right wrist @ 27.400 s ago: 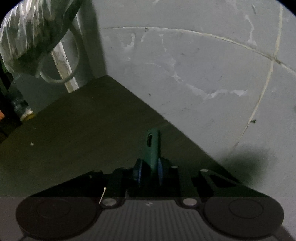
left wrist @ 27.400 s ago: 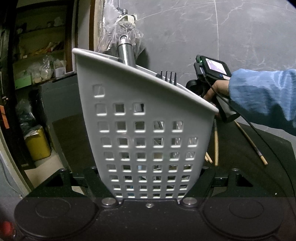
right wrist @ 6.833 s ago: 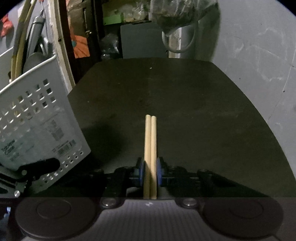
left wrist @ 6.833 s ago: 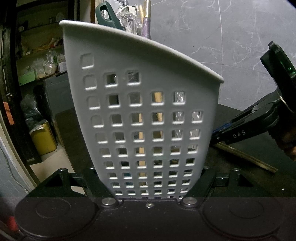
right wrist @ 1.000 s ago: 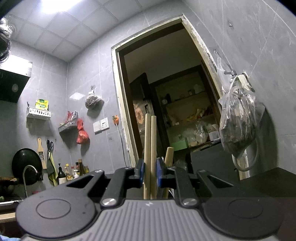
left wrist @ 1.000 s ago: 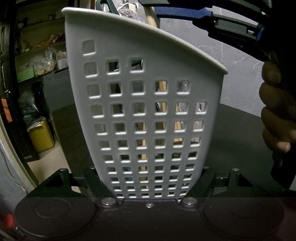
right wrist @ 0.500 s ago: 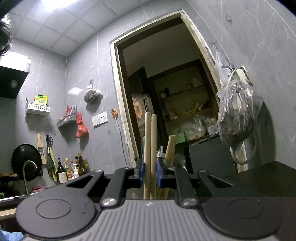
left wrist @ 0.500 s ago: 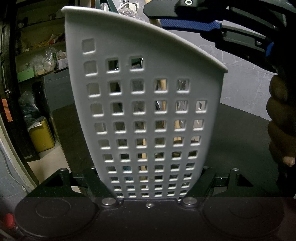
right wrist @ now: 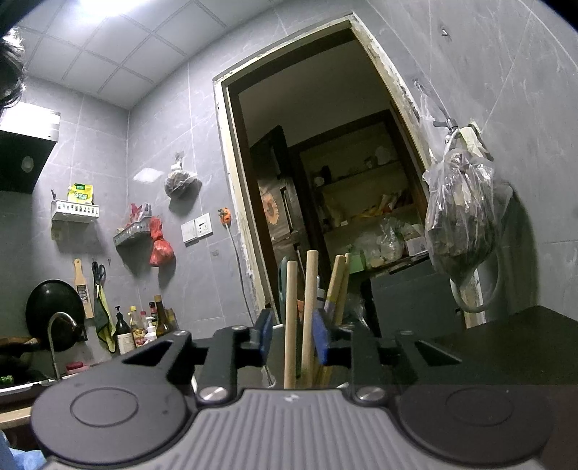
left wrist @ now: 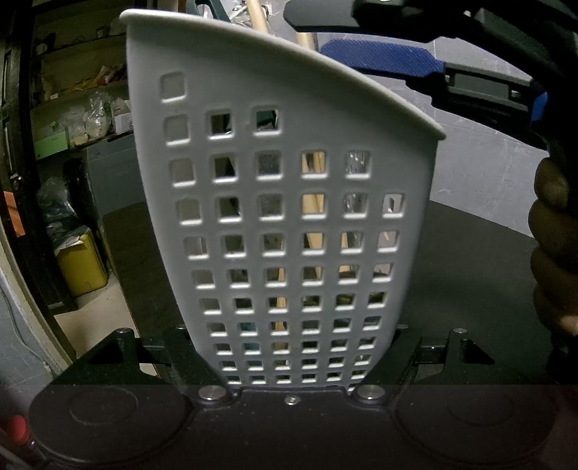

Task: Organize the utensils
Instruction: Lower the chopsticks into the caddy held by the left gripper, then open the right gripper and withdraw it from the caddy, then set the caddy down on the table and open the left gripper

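Note:
A white perforated utensil basket (left wrist: 289, 152) fills the left wrist view, and my left gripper (left wrist: 289, 347) is shut on its lower end. Wooden chopsticks, metal pieces and a green handle (left wrist: 207, 9) show through its holes and over its rim. My right gripper (left wrist: 343, 36) hangs over the rim at the top right. In the right wrist view its jaws are opening around two wooden chopsticks (right wrist: 300, 318). The two stand loose and apart between the blue pads (right wrist: 265, 336) of the right gripper (right wrist: 292, 336). Behind them rise more chopsticks (right wrist: 339, 285) and the green handle (right wrist: 283, 285).
The basket rests over a dark table (left wrist: 469, 260) against a grey tiled wall. A person's hand (left wrist: 552, 246) grips the right tool at the right edge. A full plastic bag (right wrist: 458, 217) hangs on the wall beside a doorway to shelves. A yellow container (left wrist: 81, 264) sits on the floor at left.
The right jaws have spread apart. The two chopsticks between them have slid lower and separated. The left gripper and the basket have not moved.

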`<action>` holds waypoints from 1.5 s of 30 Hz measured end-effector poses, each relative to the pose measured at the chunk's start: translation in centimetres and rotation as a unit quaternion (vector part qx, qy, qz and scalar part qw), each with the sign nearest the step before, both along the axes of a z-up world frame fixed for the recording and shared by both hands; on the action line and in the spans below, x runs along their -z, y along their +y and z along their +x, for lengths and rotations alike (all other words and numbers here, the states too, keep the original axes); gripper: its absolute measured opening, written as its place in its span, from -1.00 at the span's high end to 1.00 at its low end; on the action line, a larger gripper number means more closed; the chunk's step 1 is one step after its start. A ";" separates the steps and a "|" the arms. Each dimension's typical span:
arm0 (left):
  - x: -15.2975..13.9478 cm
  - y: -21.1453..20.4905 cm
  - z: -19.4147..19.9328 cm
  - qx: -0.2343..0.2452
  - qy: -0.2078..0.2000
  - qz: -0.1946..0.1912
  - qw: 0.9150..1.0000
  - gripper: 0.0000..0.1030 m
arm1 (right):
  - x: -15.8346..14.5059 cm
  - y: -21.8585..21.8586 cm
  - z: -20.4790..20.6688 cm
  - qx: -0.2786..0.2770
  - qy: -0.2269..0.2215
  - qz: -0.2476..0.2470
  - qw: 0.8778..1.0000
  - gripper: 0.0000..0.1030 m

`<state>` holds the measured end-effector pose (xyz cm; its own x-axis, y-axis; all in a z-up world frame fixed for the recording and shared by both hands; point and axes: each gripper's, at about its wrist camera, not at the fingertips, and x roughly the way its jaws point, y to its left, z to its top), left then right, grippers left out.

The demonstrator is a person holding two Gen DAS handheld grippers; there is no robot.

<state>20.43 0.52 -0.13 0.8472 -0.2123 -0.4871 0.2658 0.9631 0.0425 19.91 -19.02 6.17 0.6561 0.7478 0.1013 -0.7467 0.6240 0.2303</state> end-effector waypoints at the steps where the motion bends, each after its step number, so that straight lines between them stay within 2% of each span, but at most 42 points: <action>1: 0.0 0.0 0.0 0.000 0.000 0.000 1.000 -0.48 | 0.1 -0.1 0.0 0.001 0.001 0.001 1.000 0.27; 6: 0.0 0.0 0.0 0.000 0.000 0.000 1.000 -0.48 | 0.3 -0.4 -0.1 0.004 0.005 0.003 1.000 0.20; 11: 0.0 0.0 0.0 0.000 0.000 0.000 1.000 -0.48 | 0.3 -0.6 -0.4 0.007 0.003 0.003 1.000 -0.10; 15: 0.0 0.0 0.0 0.000 0.000 0.000 1.000 -0.48 | 0.3 -0.8 -0.3 0.009 0.006 0.006 1.000 -0.20; 18: 0.0 0.0 -0.1 0.000 0.001 -0.001 1.000 -0.48 | 0.4 -1.0 -0.4 0.010 0.008 0.009 1.000 -0.36; 22: 0.0 0.1 0.0 -0.001 0.002 -0.003 1.000 -0.48 | 0.5 -1.3 -0.8 0.013 0.009 0.014 1.000 -0.73; 26: -0.2 0.2 0.1 -0.002 0.004 -0.006 1.000 -0.51 | 0.5 -1.6 -1.0 0.020 0.012 0.019 1.000 -0.86; 31: -0.4 0.0 -0.1 -0.001 0.002 -0.006 1.000 -0.58 | 0.8 -2.1 -1.5 0.027 0.018 0.027 0.999 -0.99; 34: -0.5 0.0 -0.3 -0.004 -0.002 -0.009 1.000 -0.75 | 0.9 -2.4 -1.7 0.035 0.024 0.031 0.999 -0.99; 41: -0.8 -0.1 -1.1 -0.014 -0.006 -0.009 1.000 -0.76 | 1.4 -3.1 -2.3 0.054 0.037 0.041 0.997 -0.99; 43: -0.9 0.0 -1.6 -0.016 -0.010 -0.014 1.000 -0.84 | 1.5 -3.3 -2.7 0.059 0.040 0.044 0.996 -0.99; 44: -0.9 0.1 -1.8 -0.019 -0.013 -0.017 1.000 -0.99 | 1.6 -3.4 -2.9 0.062 0.042 0.046 0.996 -0.99; 45: -1.0 0.2 -2.2 -0.021 -0.020 -0.021 0.999 -0.98 | 1.7 -3.5 -3.1 0.065 0.043 0.048 0.996 -0.99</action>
<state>18.28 0.71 0.82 0.8742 -0.1954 -0.4444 0.2234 0.9747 0.0109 16.84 -22.55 4.45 0.7561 0.6457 0.1063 -0.6358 0.6863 0.3532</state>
